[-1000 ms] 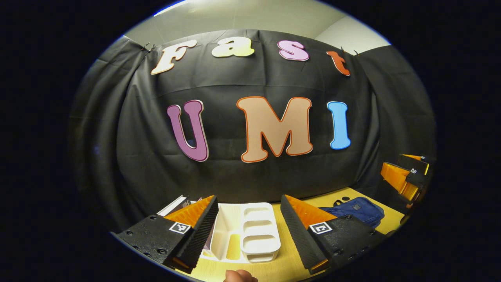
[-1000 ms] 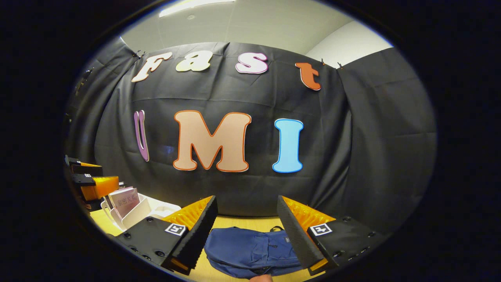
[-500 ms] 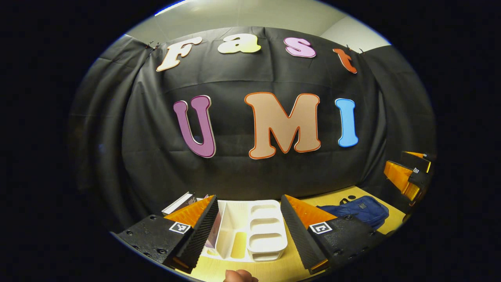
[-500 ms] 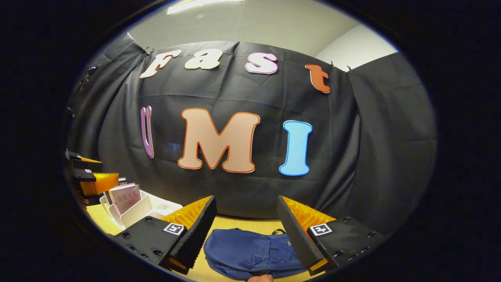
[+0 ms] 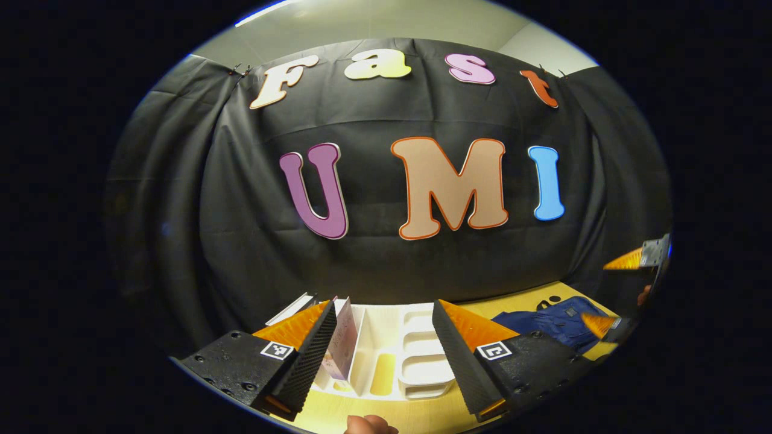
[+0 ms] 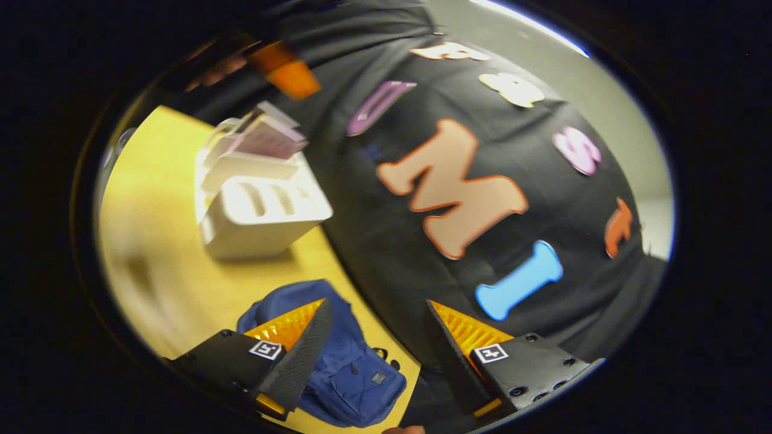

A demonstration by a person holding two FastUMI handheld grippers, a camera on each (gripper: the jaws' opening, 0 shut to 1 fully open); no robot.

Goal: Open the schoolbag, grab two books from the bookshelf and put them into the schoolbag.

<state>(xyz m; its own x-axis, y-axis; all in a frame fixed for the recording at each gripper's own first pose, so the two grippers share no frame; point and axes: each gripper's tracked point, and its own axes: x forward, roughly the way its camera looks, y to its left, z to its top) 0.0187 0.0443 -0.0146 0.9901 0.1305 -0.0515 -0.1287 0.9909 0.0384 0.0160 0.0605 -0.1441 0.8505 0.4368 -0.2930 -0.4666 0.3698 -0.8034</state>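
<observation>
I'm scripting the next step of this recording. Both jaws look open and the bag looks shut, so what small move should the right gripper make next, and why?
Probably lower the right gripper onto the blue schoolbag toward its zipper. Its jaws stand open and empty above the bag, which lies closed on the yellow table, and the books stand in the white bookshelf.

Blue cloth schoolbag (image 6: pixel 350 367), matt; white smooth plastic bookshelf (image 5: pixel 398 355) holding paper-covered books (image 5: pixel 342 346); pale wood-look table (image 6: pixel 163 265), smooth; matt black cloth wall (image 5: pixel 392 265), creased.
</observation>
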